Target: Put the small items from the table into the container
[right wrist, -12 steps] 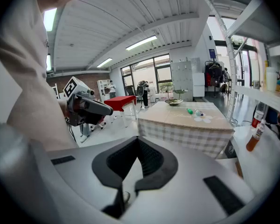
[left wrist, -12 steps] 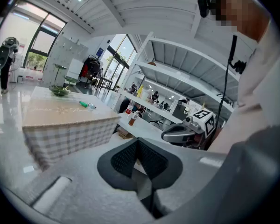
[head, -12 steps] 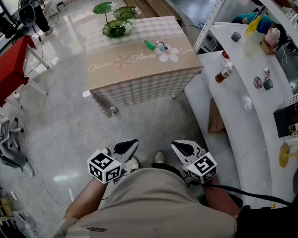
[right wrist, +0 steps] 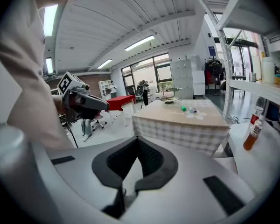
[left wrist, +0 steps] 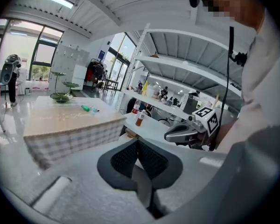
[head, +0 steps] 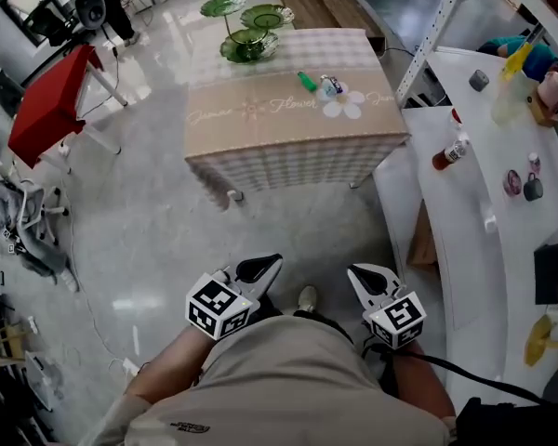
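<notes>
Bright hall with a glossy pale floor (head: 139, 240), glazed walls far off, white shelving to the right. In the middle distance, a worktop (head: 260, 119) draped in a checked cloth with a beige flower-print runner. To its right, a curved white counter (head: 465, 212) carrying bottles. To its left, a red folding table (head: 51, 110).

Near the waist, well apart from the worktop: left tongs (head: 260, 268) and right tongs (head: 367, 277), side by side, angled forward and down. Both fully closed, pad against pad, nothing gripped. Carried low and shut most likely because of the floor yet to cross before any reach; no cause to spread them this far from the goods.

On the runner, right of centre, just beside a white flower print: a small green stick-shaped item (head: 306, 82) and, close on its right, a small pale bottle-like item (head: 330, 86) with a touch of purple. Green one lying flat, long axis slanted, far end toward the left, near end toward the right and its neighbour. Cap end and base not distinguishable at this range. Pale one too small to read for direction.

On the far left part of the worktop, a green glass tiered dish stand (head: 246, 31), probably the container meant. Set apart from the two items, hence a short carry across the cloth after each pick. Best taken, on this reading, with the pads across the green stick's short side.
</notes>
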`<state>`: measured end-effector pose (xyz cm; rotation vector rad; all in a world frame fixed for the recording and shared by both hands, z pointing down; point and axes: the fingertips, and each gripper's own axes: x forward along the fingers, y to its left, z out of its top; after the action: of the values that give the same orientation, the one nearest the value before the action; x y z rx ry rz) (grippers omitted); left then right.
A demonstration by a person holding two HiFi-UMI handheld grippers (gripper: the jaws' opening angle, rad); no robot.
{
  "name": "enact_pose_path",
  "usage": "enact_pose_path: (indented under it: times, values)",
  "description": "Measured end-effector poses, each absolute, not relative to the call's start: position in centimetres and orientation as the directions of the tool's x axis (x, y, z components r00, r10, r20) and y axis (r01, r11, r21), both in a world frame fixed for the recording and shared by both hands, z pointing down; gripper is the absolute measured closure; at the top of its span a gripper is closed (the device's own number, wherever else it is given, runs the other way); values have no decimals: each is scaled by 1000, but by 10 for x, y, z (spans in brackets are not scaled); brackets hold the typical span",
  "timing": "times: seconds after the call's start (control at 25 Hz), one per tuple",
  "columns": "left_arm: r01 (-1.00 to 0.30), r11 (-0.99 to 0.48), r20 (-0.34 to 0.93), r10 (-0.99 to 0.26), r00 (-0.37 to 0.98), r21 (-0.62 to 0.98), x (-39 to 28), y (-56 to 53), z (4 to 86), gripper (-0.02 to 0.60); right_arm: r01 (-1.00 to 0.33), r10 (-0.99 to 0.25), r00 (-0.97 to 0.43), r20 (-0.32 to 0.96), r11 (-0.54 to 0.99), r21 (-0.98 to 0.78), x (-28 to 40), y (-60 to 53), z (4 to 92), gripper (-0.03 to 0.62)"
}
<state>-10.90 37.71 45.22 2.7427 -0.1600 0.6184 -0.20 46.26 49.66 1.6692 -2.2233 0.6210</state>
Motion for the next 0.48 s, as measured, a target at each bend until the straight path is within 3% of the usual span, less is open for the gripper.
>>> enact_pose_path:
  times: [0.32,0.48]
  values:
    - [-244,-924,438,-96,894,294,-91,347,456,574,-952,-830,-302,470,237,-194,41,419,515,574]
    - [-226,-929,416,-88,905,295,-81,302,459,574,-957,-825,-288,485,235,-168,54,369,522,490]
